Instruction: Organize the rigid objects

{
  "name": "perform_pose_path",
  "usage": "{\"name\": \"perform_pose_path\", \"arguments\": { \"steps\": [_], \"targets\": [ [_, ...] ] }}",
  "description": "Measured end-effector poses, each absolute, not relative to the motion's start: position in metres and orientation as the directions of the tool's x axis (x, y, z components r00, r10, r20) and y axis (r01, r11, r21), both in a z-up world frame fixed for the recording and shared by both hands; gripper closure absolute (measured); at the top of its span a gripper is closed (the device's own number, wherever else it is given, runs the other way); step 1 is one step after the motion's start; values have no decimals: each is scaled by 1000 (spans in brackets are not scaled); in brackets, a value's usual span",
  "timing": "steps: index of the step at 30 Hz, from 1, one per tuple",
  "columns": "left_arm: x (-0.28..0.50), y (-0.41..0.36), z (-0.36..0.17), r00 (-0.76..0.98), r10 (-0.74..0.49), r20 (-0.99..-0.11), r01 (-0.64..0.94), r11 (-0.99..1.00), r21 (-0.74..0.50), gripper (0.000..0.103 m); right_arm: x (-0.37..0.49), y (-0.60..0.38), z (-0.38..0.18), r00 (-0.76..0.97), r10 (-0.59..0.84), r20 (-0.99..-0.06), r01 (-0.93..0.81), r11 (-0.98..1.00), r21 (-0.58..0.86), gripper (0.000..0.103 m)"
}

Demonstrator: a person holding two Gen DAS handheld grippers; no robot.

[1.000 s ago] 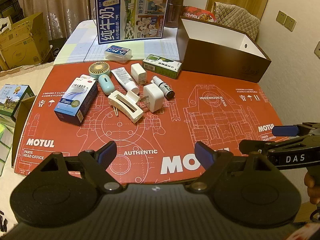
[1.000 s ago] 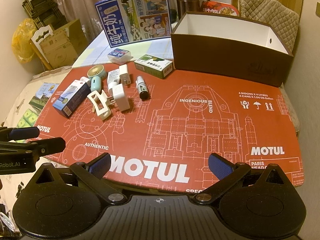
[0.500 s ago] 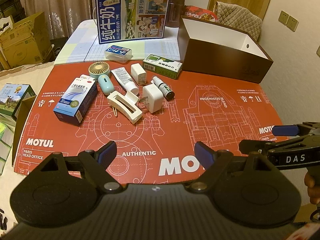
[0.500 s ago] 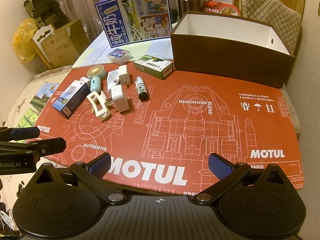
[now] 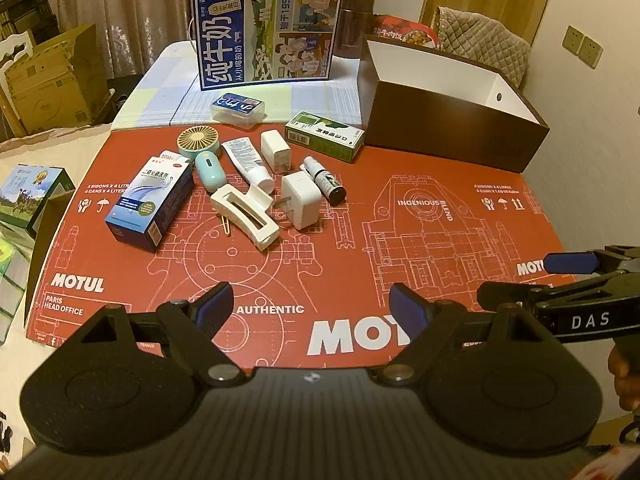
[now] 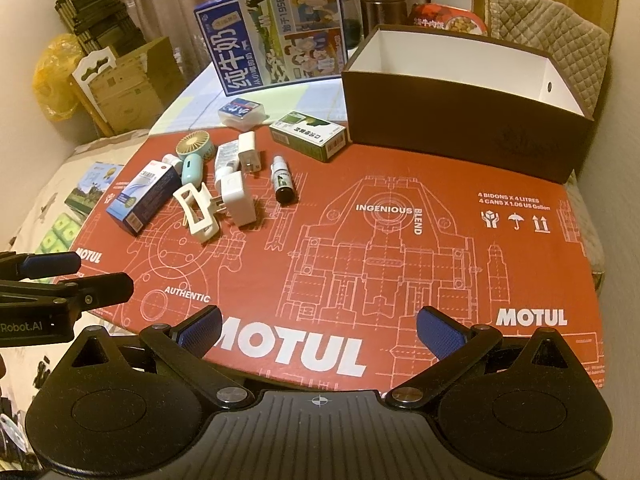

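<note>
Both grippers spread, empty; left gripper [image 5: 310, 304] should approach hair clip [image 5: 245, 215] at 11 o'clock, square across body; brown box [image 5: 452, 110] at 1 o'clock.

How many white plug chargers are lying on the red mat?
2. One charger lies at the back, between the tube and the green box. The other charger lies nearer, beside the white hair clip. None seems hidden.
</note>
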State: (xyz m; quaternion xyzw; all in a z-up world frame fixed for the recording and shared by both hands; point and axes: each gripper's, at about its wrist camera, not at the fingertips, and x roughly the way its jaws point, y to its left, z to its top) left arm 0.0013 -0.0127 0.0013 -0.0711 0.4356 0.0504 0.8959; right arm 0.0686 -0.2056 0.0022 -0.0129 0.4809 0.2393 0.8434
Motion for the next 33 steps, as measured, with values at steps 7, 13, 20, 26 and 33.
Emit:
{"name": "perform_pose_path", "arguments": {
  "steps": [7, 13, 20, 26, 33],
  "targets": [
    [2, -22, -1, 605, 43, -795, -177, 981, -82, 20, 71, -212, 0, 408, 403, -820, -435, 875, 213, 2],
    [1, -28, -4, 596, 60, -801, -207, 975, -82, 20, 74, -217, -4, 388, 413, -824, -457, 862, 217, 2],
    [0, -34, -8, 588, 94, -803, -255, 964, -74, 20, 82, -225, -10, 371, 428, -824, -486, 846, 220, 2],
    [-6, -34, -14, 564, 124, -816, -306, 949, -68, 20, 87, -226, -16, 347, 477, -808, -538, 806, 245, 2],
    [-7, -15, -19, 543, 147, -827, -351, 934, -65, 20, 99, -207, -20, 317, 535, -783, -581, 762, 285, 2]
  ]
}}
